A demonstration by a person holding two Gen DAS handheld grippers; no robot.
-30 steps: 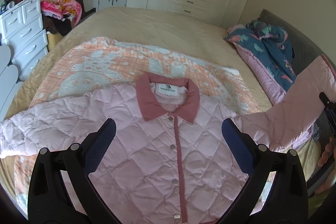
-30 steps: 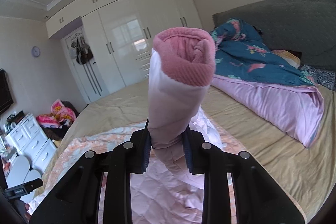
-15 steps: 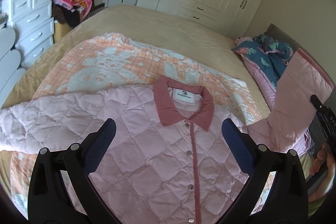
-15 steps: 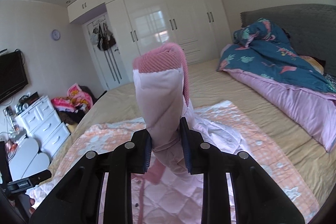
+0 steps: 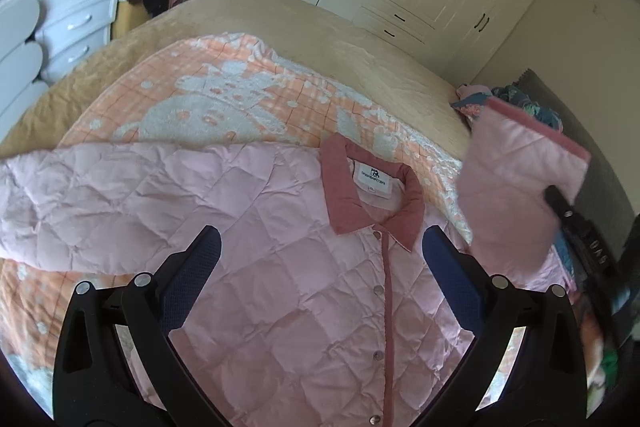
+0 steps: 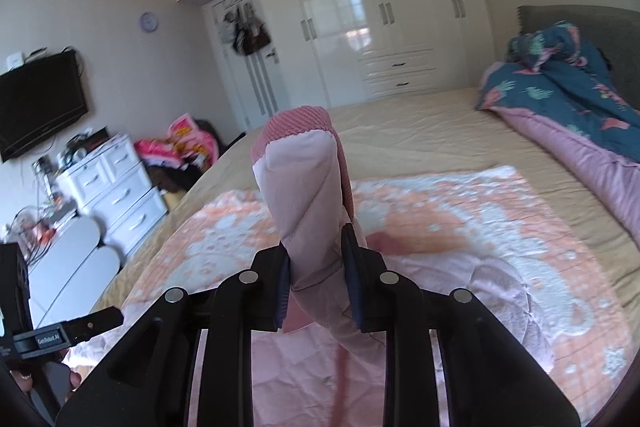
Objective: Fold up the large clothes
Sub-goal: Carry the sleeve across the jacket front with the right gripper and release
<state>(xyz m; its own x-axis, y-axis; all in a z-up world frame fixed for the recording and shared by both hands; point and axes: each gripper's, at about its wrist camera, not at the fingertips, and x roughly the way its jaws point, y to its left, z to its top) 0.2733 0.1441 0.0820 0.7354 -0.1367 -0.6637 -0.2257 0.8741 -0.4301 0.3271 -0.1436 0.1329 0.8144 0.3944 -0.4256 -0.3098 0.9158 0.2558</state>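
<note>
Right wrist view: sleeve pinched, jacket spread below

Right wrist view shows the right gripper clamped on the sleeve of the pink jacket; its pads press the cloth from both sides and the darker cuff stands up ahead of the fingertips. Below and ahead of that gripper the jacket body lies flat on an orange blanket spread over the bed.

From the left wrist, the left gripper hangs over the jacket's chest with its jaws wide and nothing between them. The collar sits just ahead of its fingertips, the button strip runs down between them, and the other sleeve stretches off to its left. To its right the raised sleeve is seen held up off the bed, with the right gripper's black body beside it.
</note>
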